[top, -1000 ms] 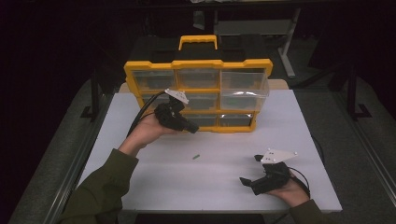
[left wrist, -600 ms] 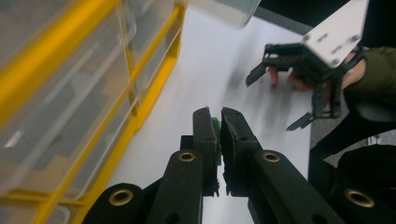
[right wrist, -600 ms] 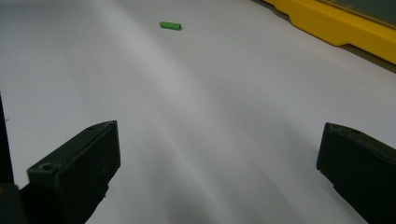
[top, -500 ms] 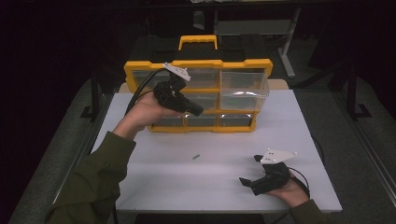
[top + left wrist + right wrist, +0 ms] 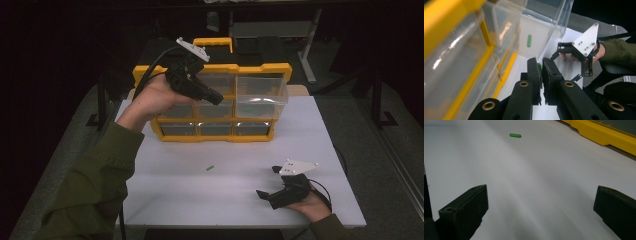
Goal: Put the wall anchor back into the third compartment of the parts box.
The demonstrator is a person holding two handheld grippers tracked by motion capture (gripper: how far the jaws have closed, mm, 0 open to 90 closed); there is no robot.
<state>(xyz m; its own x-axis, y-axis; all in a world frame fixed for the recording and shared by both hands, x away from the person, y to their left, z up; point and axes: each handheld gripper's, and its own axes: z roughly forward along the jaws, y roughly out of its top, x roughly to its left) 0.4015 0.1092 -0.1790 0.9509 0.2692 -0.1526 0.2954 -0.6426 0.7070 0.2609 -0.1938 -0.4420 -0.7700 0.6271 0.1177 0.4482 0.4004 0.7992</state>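
We see the left gripper [image 5: 216, 98] risen since earlier, clamped on a small green piece [image 5: 540, 68] beside the pulled-out drawer [image 5: 261, 89] of the yellow organizer [image 5: 215, 136]. Right gripper [image 5: 269, 182], spread wide, unmoved at 5 o'clock; second green piece [image 5: 210, 168] on table centre.

left: we hold our left gripper [image 5: 216, 98] raised, jaws nearly closed on a small green piece | right: our right gripper [image 5: 268, 182] rests low, jaws spread wide, right hand [image 5: 311, 205] behind it

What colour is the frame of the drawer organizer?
Yellow; the organizer frame shows best in the high view.
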